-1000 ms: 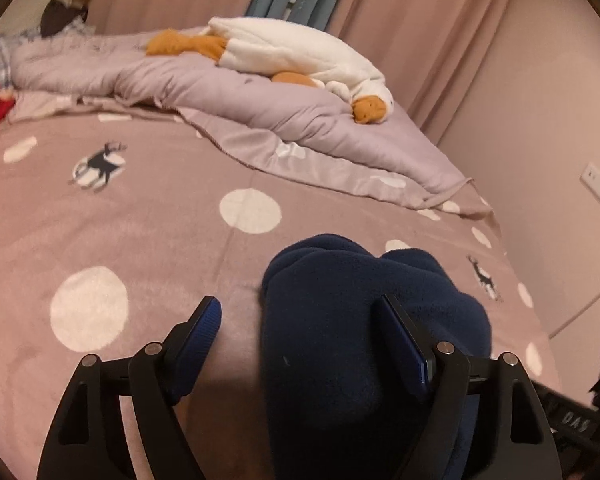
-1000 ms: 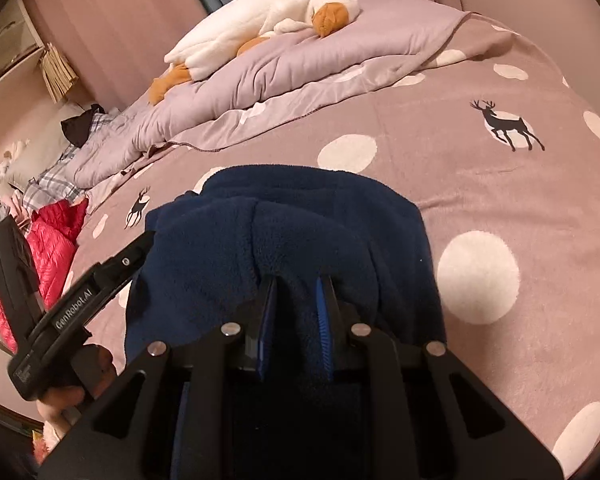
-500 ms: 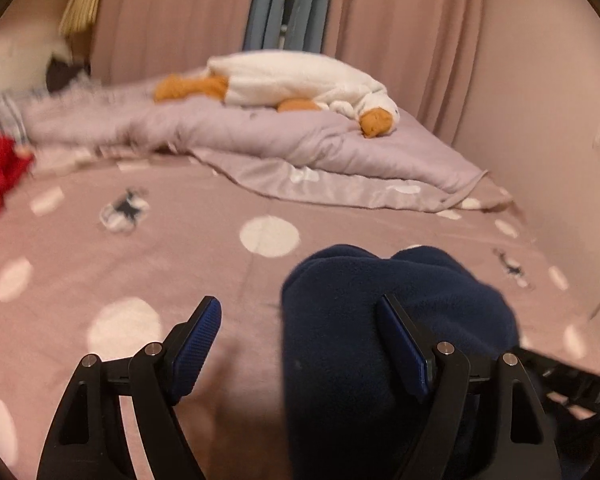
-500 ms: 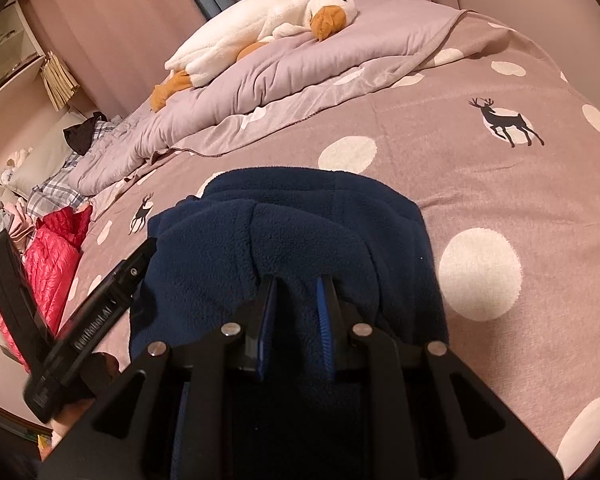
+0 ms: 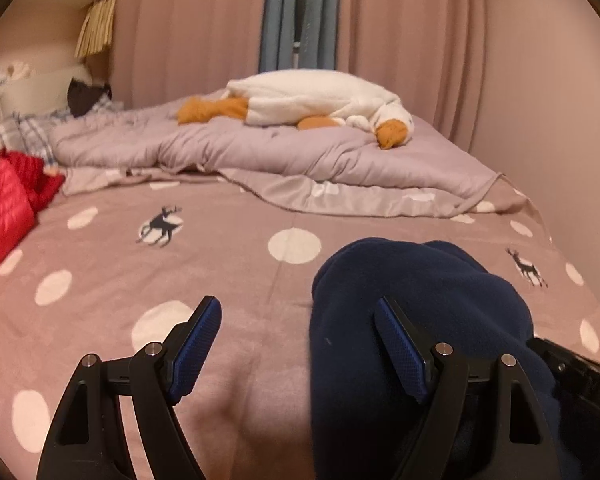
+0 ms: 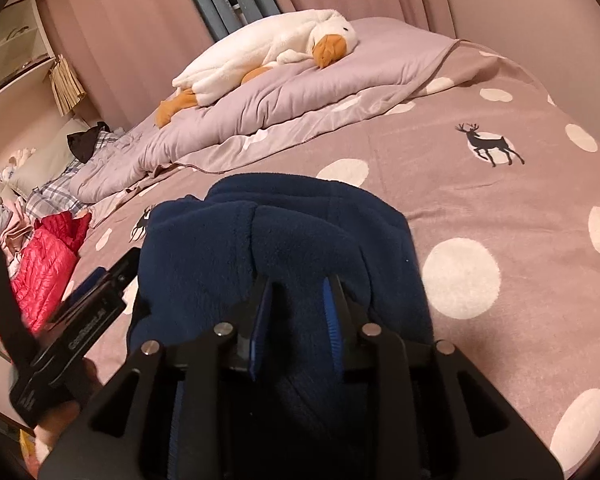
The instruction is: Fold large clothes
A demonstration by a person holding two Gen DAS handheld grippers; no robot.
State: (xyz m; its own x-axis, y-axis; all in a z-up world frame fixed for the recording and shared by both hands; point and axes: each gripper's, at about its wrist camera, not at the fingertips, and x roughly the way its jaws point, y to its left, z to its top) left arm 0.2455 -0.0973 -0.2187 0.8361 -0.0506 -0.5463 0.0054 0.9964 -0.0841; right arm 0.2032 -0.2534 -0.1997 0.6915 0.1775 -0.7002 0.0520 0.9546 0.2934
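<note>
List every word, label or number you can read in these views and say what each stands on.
"DA": white letters, cut off by the frame edge, on the black body of the right hand-held gripper, seen from the left wrist.
White print on the black body of the left hand-held gripper, seen from the right wrist: too blurred to read.
Blanket: dots and deer only, no text.

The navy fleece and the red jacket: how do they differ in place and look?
The navy fleece lies bundled close in front of both grippers; the red jacket lies apart at the bed's left edge. The navy fleece looks fuzzy, the red jacket quilted and shiny. Both rest on the dotted blanket.
</note>
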